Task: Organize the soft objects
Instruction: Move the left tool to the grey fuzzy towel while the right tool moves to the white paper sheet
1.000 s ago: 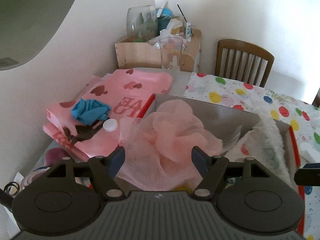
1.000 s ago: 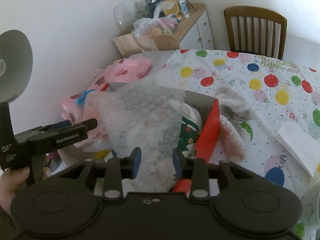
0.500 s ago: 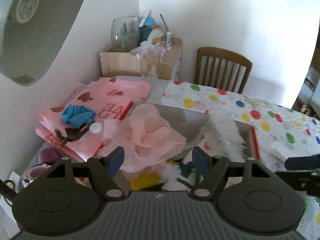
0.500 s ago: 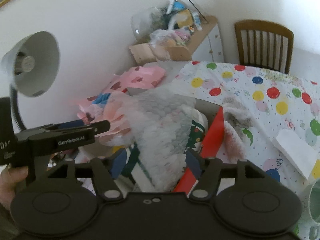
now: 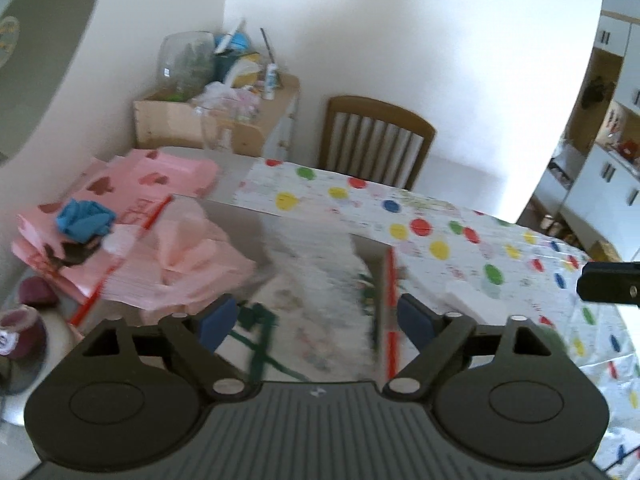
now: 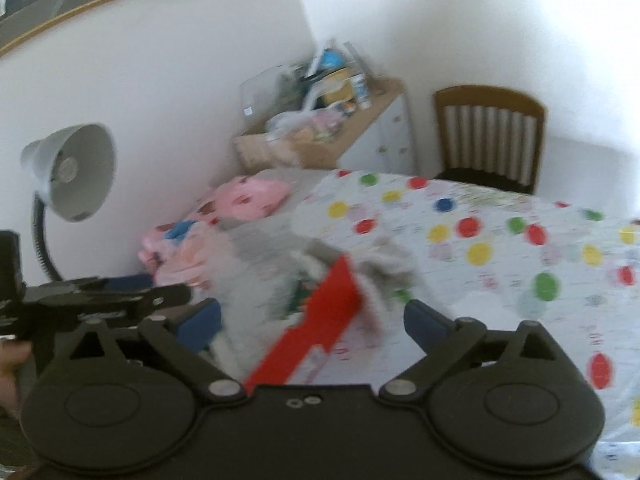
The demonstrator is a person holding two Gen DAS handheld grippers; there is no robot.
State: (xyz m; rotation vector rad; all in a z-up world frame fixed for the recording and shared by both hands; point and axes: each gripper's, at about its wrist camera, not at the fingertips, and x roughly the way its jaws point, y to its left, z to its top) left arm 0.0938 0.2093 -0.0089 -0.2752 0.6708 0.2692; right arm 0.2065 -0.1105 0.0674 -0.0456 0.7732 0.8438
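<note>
An open cardboard box with a red flap (image 6: 324, 316) sits on the dotted tablecloth (image 5: 440, 240). Inside lie a pink mesh pouf (image 5: 188, 256), a sheet of bubble wrap (image 6: 256, 280) and a white fluffy piece (image 6: 388, 264), all blurred by motion. My left gripper (image 5: 316, 320) hovers above the box, its jaws opening with nothing pressed between them. The right gripper (image 6: 314, 322) is also above the box with its jaws opening wide, and the bubble wrap lies loose below it. The left gripper (image 6: 100, 300) shows at the left edge of the right wrist view.
A pink heart-print bag (image 5: 160, 176) with a blue cloth (image 5: 84, 220) on it lies left of the box. Behind stand a wooden crate of clutter (image 5: 180, 124) and a wooden chair (image 5: 376, 144). A grey desk lamp (image 6: 72, 172) rises at the left. White paper (image 5: 468, 296) lies right of the box.
The right gripper let go of the bubble wrap, opened wide and drew back and up. The left gripper opened wider and pulled away from the pink pouf, which stays in the box.
</note>
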